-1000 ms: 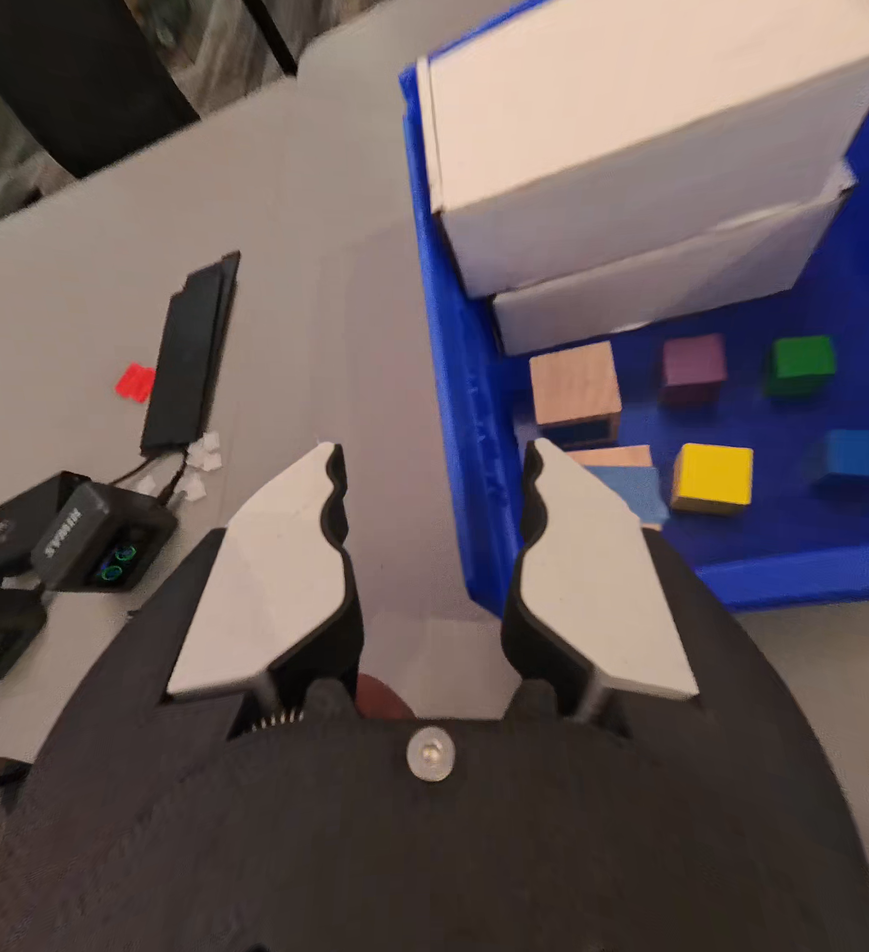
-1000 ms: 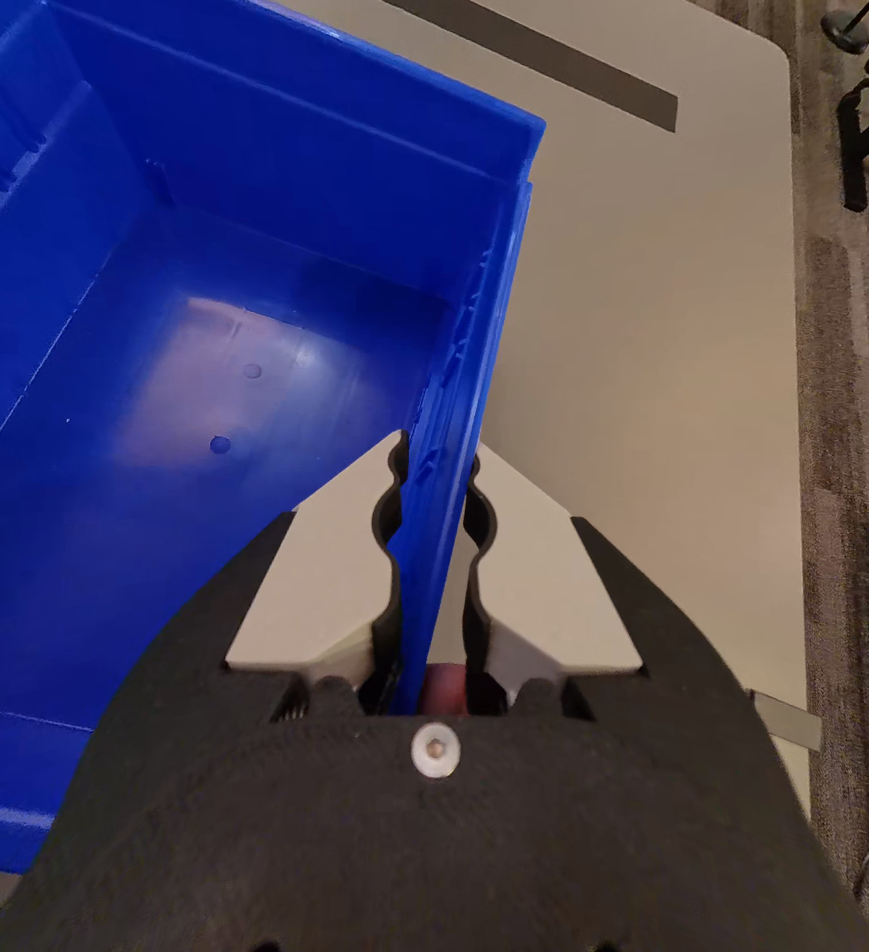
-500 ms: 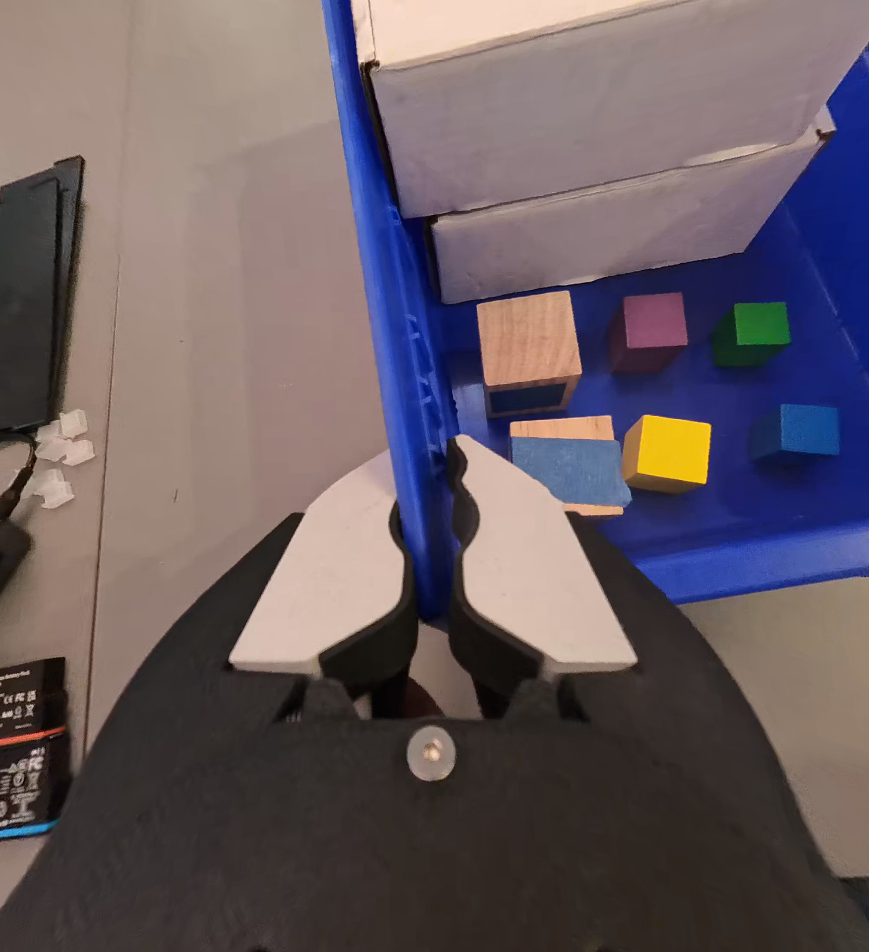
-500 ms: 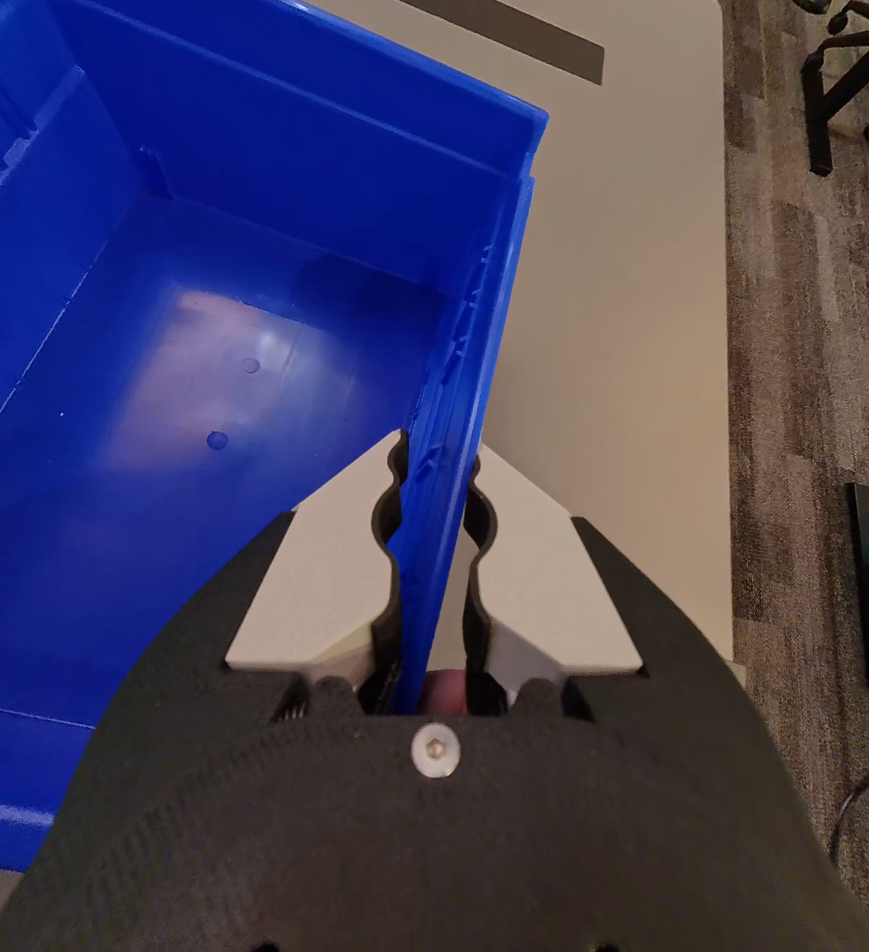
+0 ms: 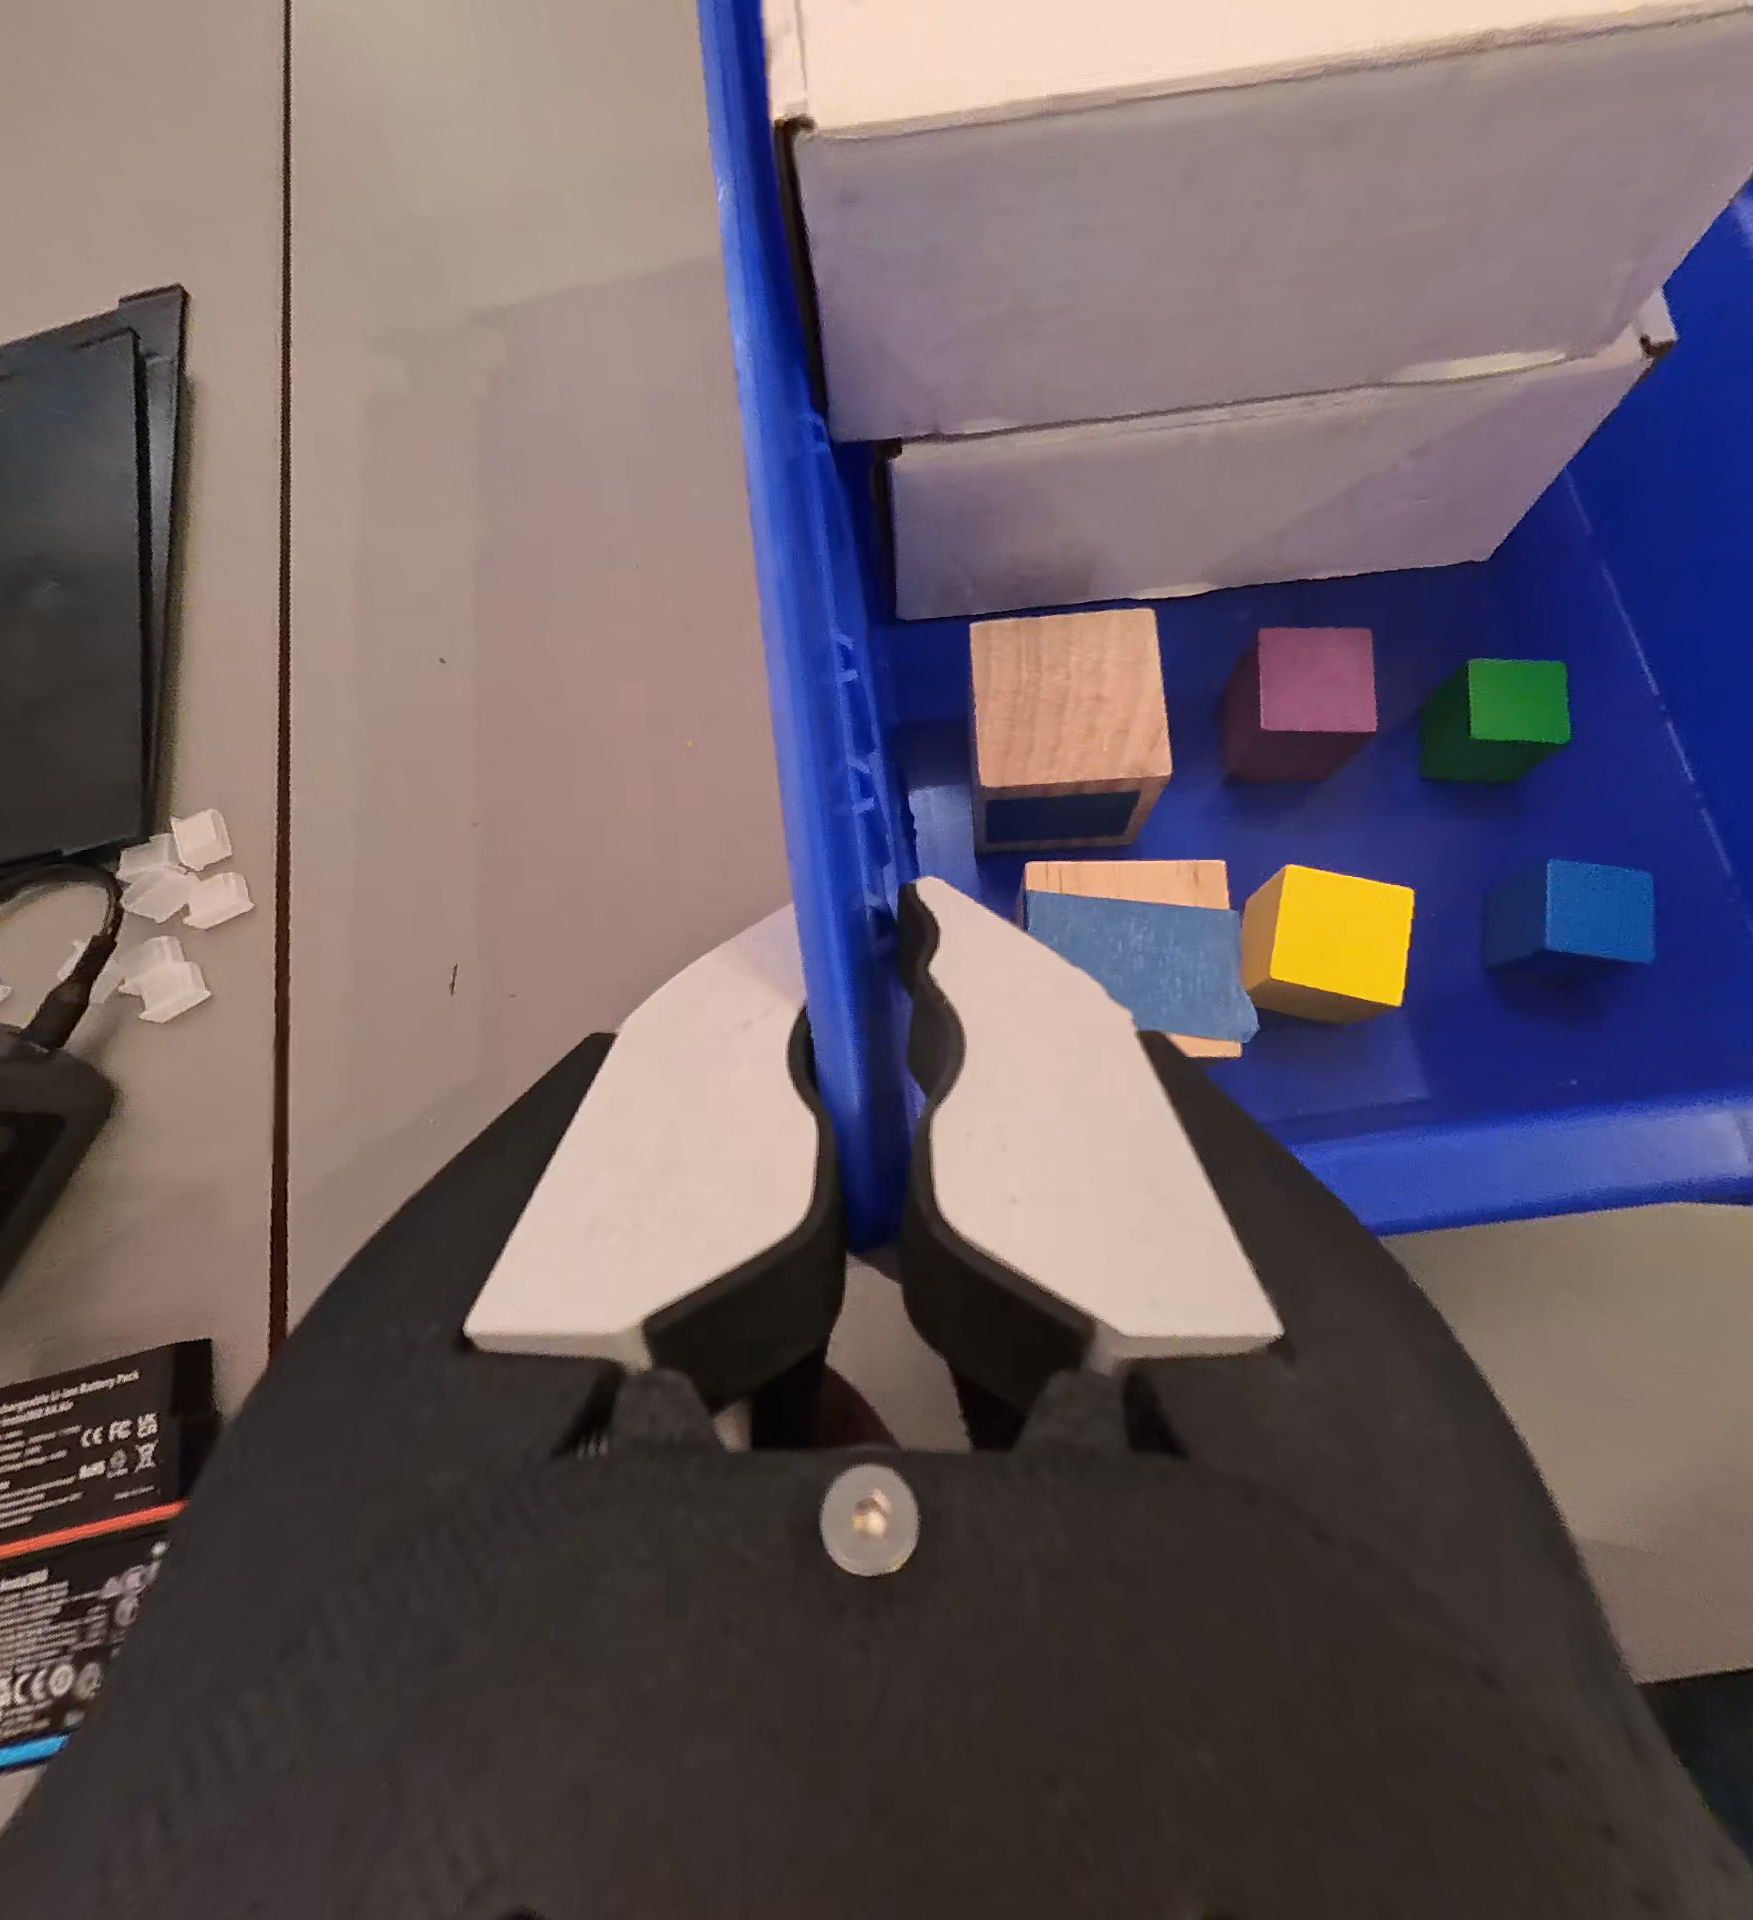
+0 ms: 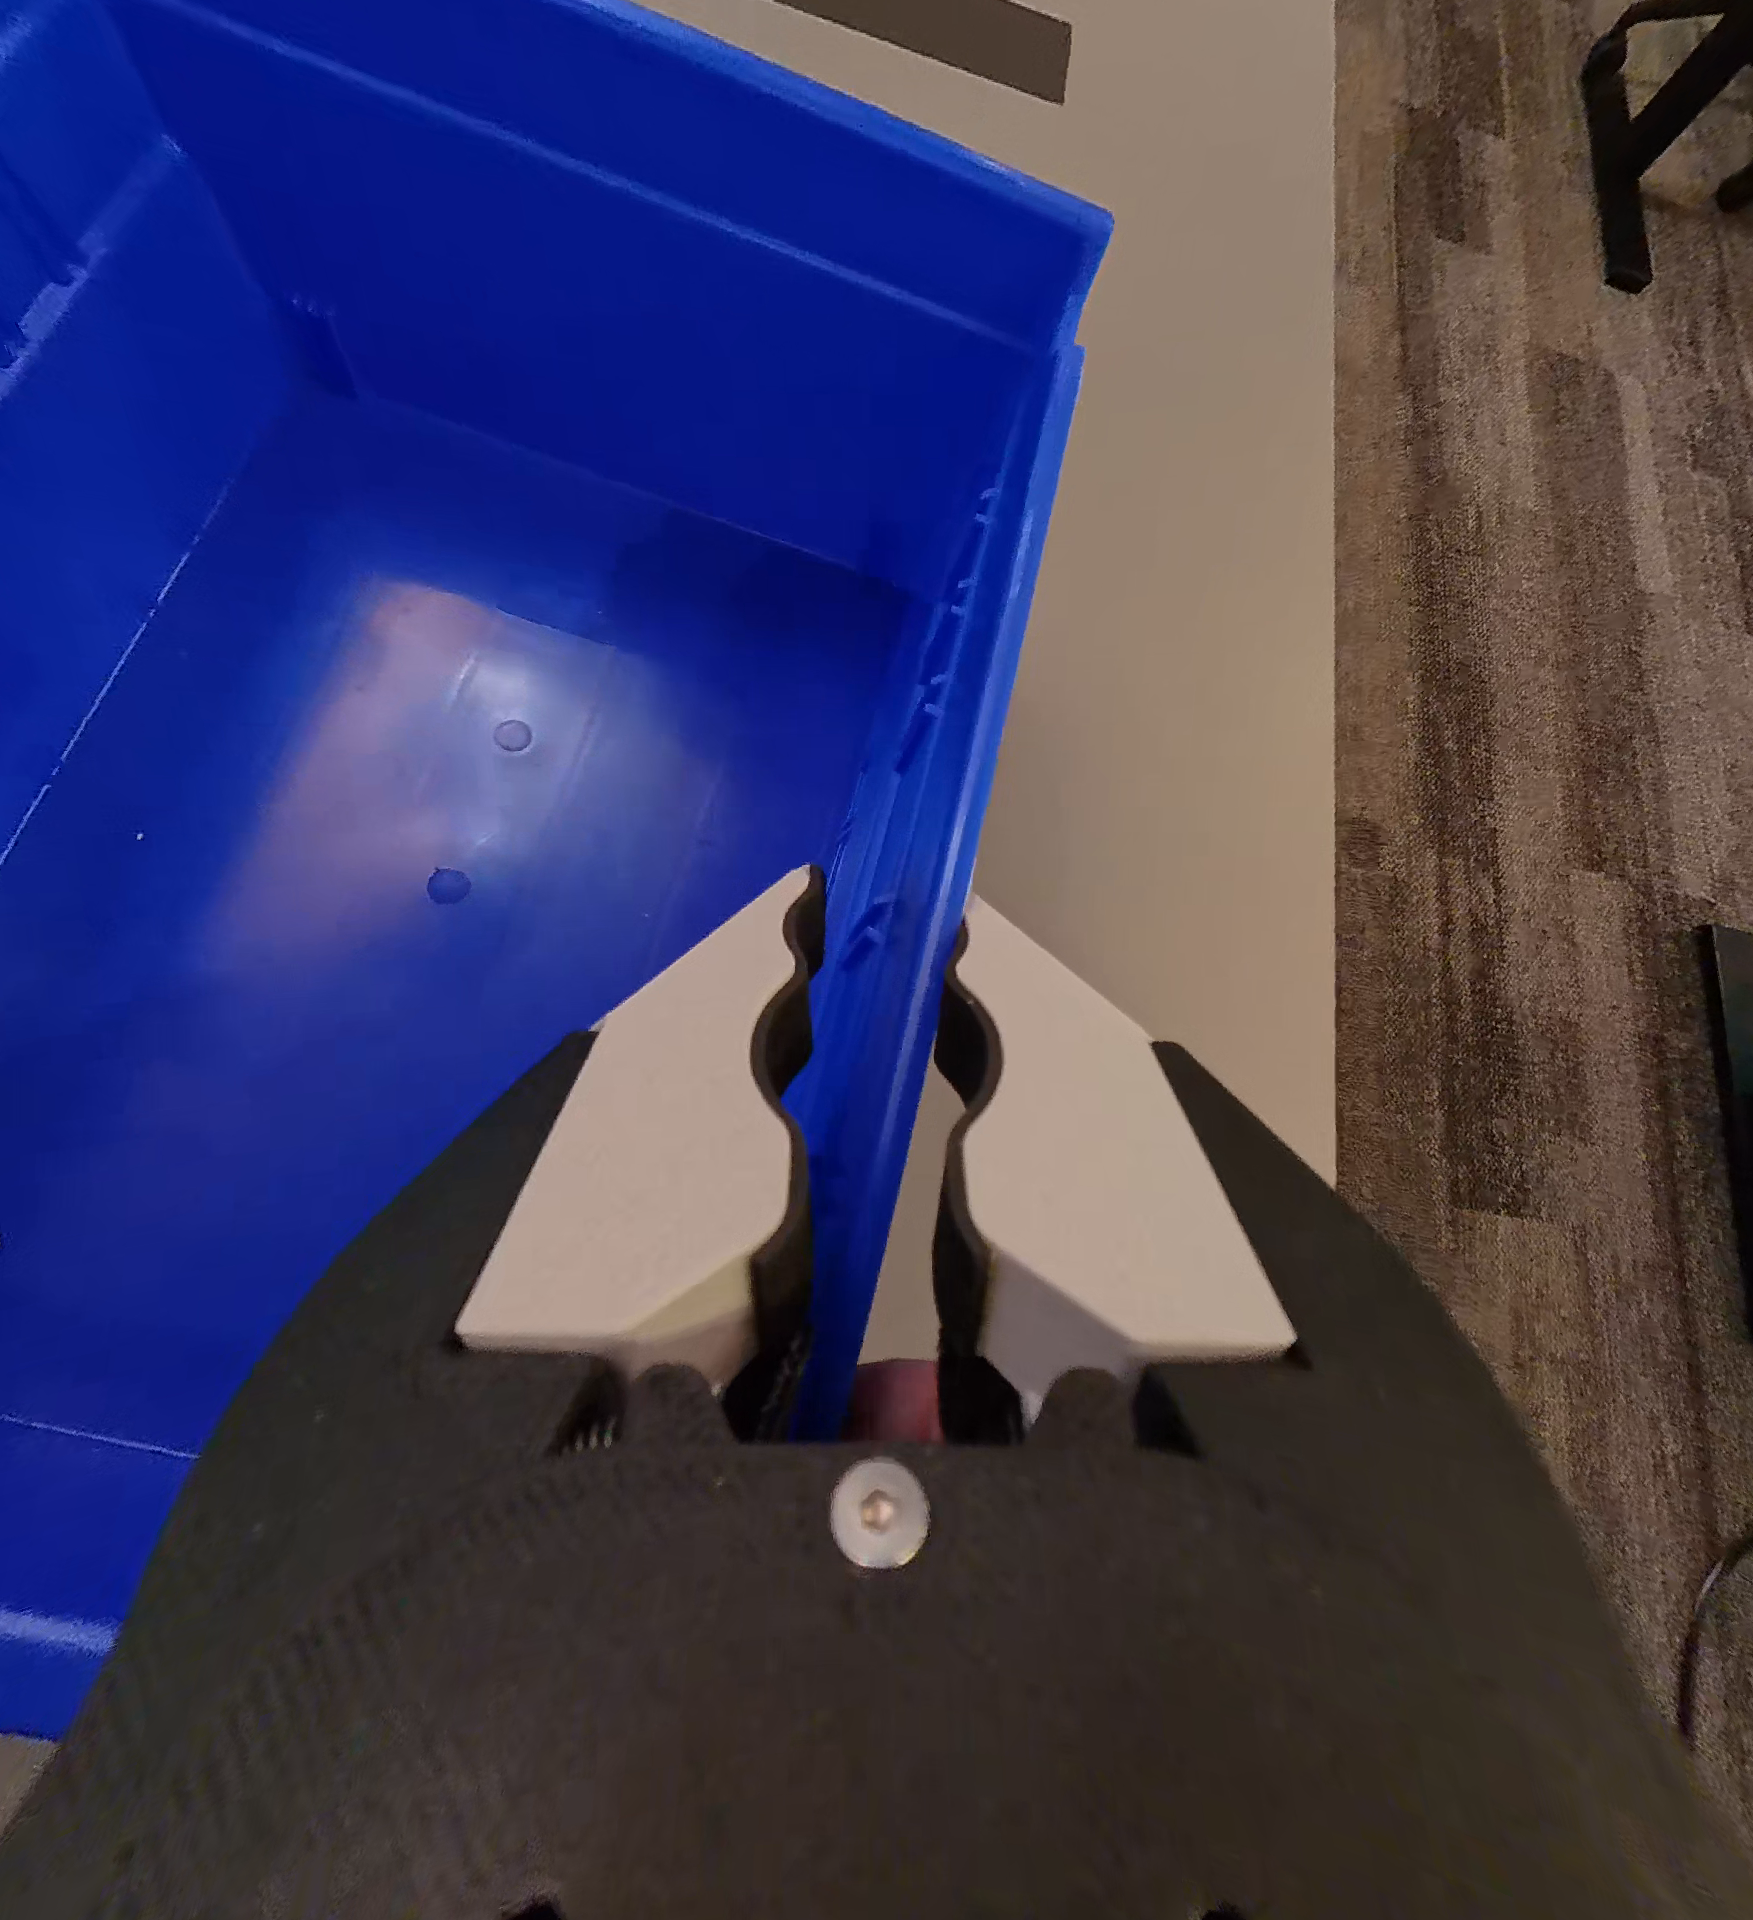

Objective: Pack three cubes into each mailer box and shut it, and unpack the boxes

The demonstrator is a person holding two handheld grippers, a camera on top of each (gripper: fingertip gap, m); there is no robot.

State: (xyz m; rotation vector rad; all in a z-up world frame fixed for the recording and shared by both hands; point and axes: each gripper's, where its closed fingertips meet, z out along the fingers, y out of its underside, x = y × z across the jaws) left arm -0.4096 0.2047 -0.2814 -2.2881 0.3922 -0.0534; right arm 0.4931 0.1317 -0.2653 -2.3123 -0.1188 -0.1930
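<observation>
The left tool point(image 5: 856, 1023) is clamped on the side wall of a blue bin point(image 5: 799, 623), so that wall blocks it sideways. Inside, 2 stacked white boxes point(image 5: 1215, 312) fill the far end, and 6 cubes point(image 5: 1067, 717) dot the near floor with narrow gaps between them. Left of the bin lies a bare strip of worktop point(image 5: 539, 520), then chargers and batteries point(image 5: 41, 623). The right tool point(image 6: 877, 997) grips the wall of a bin point(image 6: 955, 675) with an open floor.
</observation>
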